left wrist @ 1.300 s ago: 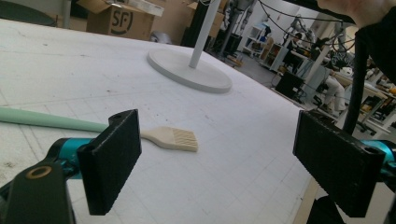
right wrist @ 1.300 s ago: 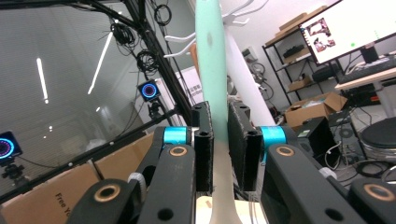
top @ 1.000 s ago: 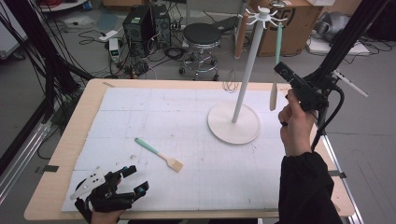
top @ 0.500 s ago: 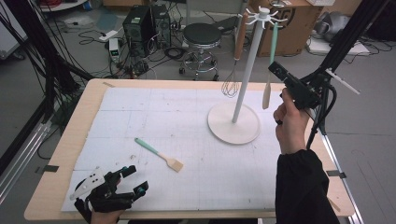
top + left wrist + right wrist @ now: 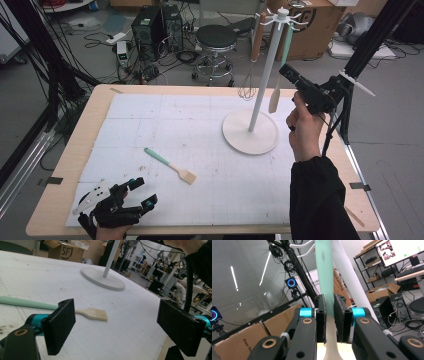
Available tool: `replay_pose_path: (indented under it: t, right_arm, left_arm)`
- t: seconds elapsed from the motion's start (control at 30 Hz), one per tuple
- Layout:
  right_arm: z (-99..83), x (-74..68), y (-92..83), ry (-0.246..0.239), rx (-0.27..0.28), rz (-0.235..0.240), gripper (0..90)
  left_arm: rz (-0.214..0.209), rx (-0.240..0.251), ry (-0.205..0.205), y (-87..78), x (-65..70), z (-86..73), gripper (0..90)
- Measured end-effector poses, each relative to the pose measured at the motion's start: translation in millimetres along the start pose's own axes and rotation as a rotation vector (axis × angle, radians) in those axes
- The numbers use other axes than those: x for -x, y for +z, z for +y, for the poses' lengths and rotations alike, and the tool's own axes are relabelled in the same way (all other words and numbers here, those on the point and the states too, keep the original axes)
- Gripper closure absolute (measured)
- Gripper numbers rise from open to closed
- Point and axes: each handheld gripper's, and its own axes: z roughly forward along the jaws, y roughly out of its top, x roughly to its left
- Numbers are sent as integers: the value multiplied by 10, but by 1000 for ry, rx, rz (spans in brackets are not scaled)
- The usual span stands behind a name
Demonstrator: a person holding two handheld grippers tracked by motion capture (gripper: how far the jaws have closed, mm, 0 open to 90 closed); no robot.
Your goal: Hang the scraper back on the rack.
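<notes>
White matting covers our desk point(image 5: 150, 120); near its far right edge our right gripper point(image 5: 329, 322) fingers pinch what seems a spatula point(image 5: 276, 85) hanging beside the rack point(image 5: 265, 75) pole. Left gripper point(image 5: 137, 197) fingers spread, near edge.

spatula point(image 5: 325, 277): matt mint handle | pads point(image 5: 61, 327): rough black foam | table point(image 5: 65, 170): pale wood

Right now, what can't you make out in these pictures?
- Hook holding the spatula: cut off by the top edge, right gripper view.
- Spatula blade: hidden below the right hand-held gripper there.
- Brush handle end: cut off by the left edge, left gripper view.
</notes>
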Motion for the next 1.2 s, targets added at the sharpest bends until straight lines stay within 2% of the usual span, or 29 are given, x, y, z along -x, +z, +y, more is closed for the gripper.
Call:
replay_pose_path:
  t: [0.23,0.27,0.3,0.37,0.4,0.47,0.57,0.8,0.93,1.0,1.2]
  right_arm:
    - [-2,7,-9,5,-5,-3,788]
    - [-4,6,-6,-5,-14,-7,765]
    - [-7,4,-3,-15,-17,-20,696]
    - [-13,7,1,-16,-25,-38,621]
    - [-17,1,-3,-28,-28,-59,620]
    - [-28,-5,-25,-43,-22,-71,596]
    - [-48,2,-62,-38,-24,-81,557]
    - [-149,10,-205,-68,-11,-106,482]
    - [-211,42,-295,-82,-35,-108,460]
    - [-240,60,-331,-82,-54,-136,398]
    - [-330,58,-429,-119,-70,-165,401]
  left_arm:
    - [0,-2,5,5,6,2,158]
    - [2,-2,7,5,5,2,158]
    - [3,-2,8,6,5,2,158]
    - [0,-2,1,11,11,0,158]
    - [-2,-1,1,14,12,-1,158]
    - [0,-5,9,16,8,0,158]
    - [-3,-9,9,21,11,-1,158]
    - [-7,-10,9,51,10,2,158]
    - [-20,-20,5,106,25,-5,158]
    - [-24,-27,13,126,29,-7,158]
    - [-29,-33,17,159,32,-7,158]
